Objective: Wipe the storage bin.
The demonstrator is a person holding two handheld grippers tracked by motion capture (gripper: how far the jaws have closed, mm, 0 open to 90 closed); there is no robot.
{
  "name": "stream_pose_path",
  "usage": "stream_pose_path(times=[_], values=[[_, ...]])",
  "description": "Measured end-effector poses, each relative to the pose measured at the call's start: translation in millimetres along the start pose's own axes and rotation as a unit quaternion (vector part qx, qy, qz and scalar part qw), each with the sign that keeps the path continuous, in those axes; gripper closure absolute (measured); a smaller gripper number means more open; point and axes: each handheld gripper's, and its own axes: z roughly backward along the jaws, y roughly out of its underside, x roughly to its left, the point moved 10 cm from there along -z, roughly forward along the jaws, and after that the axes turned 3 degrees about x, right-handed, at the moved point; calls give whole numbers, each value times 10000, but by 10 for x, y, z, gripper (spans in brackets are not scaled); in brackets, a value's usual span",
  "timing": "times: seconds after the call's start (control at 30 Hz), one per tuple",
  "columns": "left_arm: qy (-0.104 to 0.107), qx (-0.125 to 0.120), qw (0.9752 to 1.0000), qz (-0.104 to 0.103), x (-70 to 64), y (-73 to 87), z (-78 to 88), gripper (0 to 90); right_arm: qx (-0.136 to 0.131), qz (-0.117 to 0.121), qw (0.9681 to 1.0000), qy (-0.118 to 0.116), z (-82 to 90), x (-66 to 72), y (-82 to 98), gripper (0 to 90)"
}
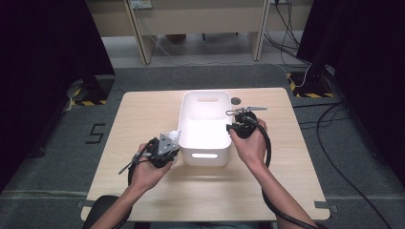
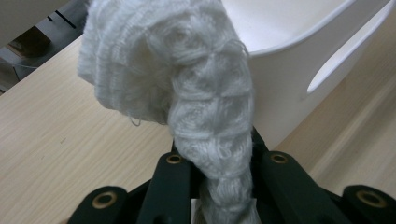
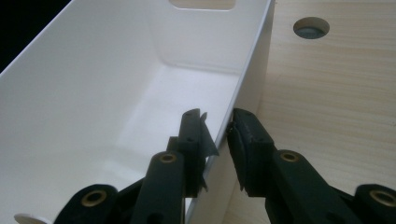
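- The light wooden table (image 1: 143,119) carries one large thing: a white rectangular plastic bin with handle slots (image 1: 206,100), standing in the middle, toward the far edge. As far as I can see its floor is bare, so I judge nothing is delivered yet.
- My right gripper (image 3: 217,133) straddles the bin's right-hand wall, one jaw inside and one outside. The outer pad lies against the rim; the inner one looks a hair off it, so I can't call this a firm clamp. It reads to me as steadying the bin.
- My left gripper (image 2: 215,186) is clenched on a white knitted, fuzzy cloth bundle (image 2: 187,84), which bulges up out of the jaws.
- That cloth sits just beside the bin's near-left corner, outside the wall and lifted off the table.
- Left to do, in my judgement: carry the cloth over the rim, let go, then free the wall.
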Motion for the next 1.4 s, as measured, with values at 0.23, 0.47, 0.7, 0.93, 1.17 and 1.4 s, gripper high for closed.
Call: stream_pose_path(times=[0.23, 0.47, 0.7, 0.93, 1.17, 1.4], values=[[-98, 51, 9999, 50, 105, -47, -96, 787, -24, -66, 10000, 68, -80, -10, -86, 751], [-155, 90, 9998, 45, 181, -66, -140, 786, -69, -39, 9999, 103, -161, 10, -163, 724], [-52, 21, 10000, -50, 31, 11, 24, 786, -150, -14, 9999, -39, -9, 11, -119, 720], [163, 27, 9996, -237, -197, 69, 95, 786, -129, 6, 9999, -92, 30, 11, -17, 756], [235, 70, 9994, -261, -235, 37, 16, 787, -85, 39, 9999, -60, 0, 37, -8, 774], [174, 105, 9996, -204, -164, 15, -46, 788, -148, 29, 9999, -23, -36, 43, -37, 773]])
